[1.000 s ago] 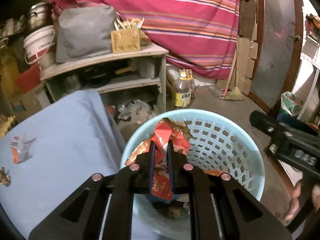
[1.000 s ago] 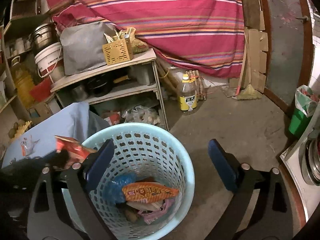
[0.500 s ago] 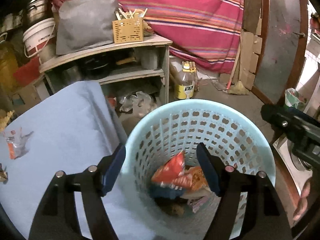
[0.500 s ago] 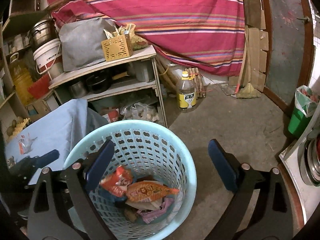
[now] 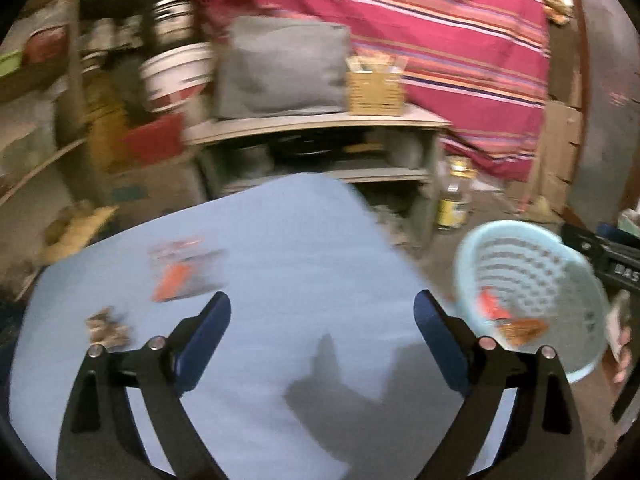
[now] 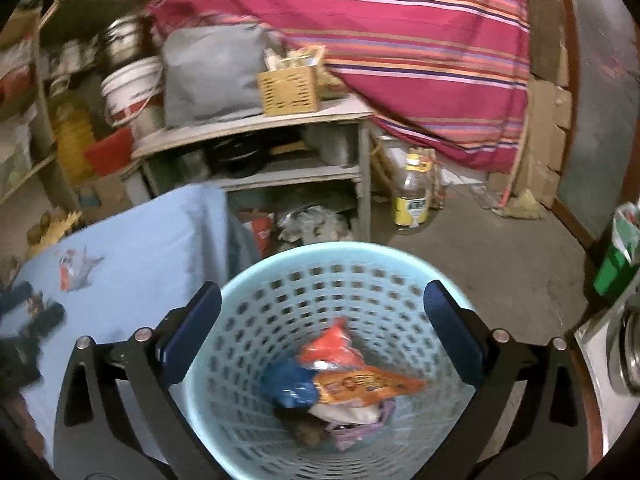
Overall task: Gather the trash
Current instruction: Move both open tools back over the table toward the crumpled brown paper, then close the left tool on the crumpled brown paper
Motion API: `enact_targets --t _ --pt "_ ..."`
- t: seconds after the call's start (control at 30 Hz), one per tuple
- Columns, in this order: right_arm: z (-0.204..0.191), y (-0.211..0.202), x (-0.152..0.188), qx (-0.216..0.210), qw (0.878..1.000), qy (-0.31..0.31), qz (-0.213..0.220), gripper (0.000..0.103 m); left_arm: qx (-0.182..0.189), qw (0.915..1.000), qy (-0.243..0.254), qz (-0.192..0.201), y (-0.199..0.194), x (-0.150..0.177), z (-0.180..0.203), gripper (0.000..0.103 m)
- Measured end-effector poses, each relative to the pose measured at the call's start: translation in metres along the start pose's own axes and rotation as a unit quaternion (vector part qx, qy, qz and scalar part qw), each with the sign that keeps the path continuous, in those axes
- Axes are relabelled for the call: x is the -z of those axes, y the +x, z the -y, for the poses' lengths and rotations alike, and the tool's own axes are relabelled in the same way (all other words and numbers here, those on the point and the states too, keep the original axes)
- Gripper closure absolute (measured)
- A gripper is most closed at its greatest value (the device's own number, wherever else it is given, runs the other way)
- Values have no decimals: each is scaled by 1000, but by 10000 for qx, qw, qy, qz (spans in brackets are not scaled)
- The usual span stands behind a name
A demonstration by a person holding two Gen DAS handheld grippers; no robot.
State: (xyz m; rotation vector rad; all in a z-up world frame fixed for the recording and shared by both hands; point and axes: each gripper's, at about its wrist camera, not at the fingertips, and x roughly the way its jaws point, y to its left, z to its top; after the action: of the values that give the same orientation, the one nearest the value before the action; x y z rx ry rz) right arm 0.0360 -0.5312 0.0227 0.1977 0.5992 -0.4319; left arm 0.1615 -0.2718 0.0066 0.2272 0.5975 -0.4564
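Note:
My left gripper (image 5: 322,304) hangs over the blue-covered table (image 5: 304,248), its jaws opening with nothing between them. Ahead of it to the left lie a clear and orange wrapper (image 5: 182,276) and a crumpled brown scrap (image 5: 106,326). The pale blue basket (image 5: 520,256) stands off the table's right edge. My right gripper (image 6: 322,292) is above that basket (image 6: 280,320), jaws opening and empty. Inside lie a red wrapper (image 6: 332,344), an orange packet (image 6: 364,384) and a blue bag (image 6: 292,388). The left gripper (image 6: 36,320) shows blurred at the left edge of the right wrist view.
A grey shelf unit (image 6: 256,128) with a wicker box (image 6: 288,88) stands behind the table. An oil bottle (image 6: 412,196) is on the concrete floor beside it. A striped cloth (image 6: 400,40) hangs behind, and a green bin (image 6: 612,268) sits far right.
The left gripper opened, dropped the red wrapper into the basket, then swung left over the table. The right gripper shifted to centre over the basket.

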Motion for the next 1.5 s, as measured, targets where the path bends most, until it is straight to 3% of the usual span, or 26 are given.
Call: enact_targets --t 0.2,0.37,0.5,0.67,0.9,1.03,1.07,1.17,1.37,1.5 --pt "-65 14 7 -87 9984 -547 -109 4 -1026 9941 -335 -120 15 24 -105 8" --pt "-116 26 7 -349 9969 -695 -143 4 -1233 9871 -893 -500 36 38 -181 8" --pt "-153 37 6 -588 9950 -776 -234 4 -1287 9834 -1038 -745 53 49 -213 8" --pt "-201 50 9 -759 9918 -972 -329 4 -1058 9824 -1300 -824 67 51 -233 11" --pt "-252 68 12 -792 9869 -1352 -391 4 -534 9838 -1340 -1063 84 51 -236 50" --pt "-283 82 9 -1042 9849 -1297 -471 4 -533 9858 -1195 -1052 84 50 -232 54" --pt "-290 84 8 -1107 9846 -1264 -490 4 -519 9863 -1162 -1051 84 50 -233 67" --pt "-317 91 6 -1322 9814 -1289 -529 4 -578 9874 -1089 -990 78 47 -240 66" --pt "-377 125 -7 -1282 9773 -1540 -686 4 -733 9875 -1277 -568 51 41 -274 66" --pt "-386 146 -10 -1184 9778 -1488 -880 4 -822 9843 -1518 -378 34 41 -299 65"
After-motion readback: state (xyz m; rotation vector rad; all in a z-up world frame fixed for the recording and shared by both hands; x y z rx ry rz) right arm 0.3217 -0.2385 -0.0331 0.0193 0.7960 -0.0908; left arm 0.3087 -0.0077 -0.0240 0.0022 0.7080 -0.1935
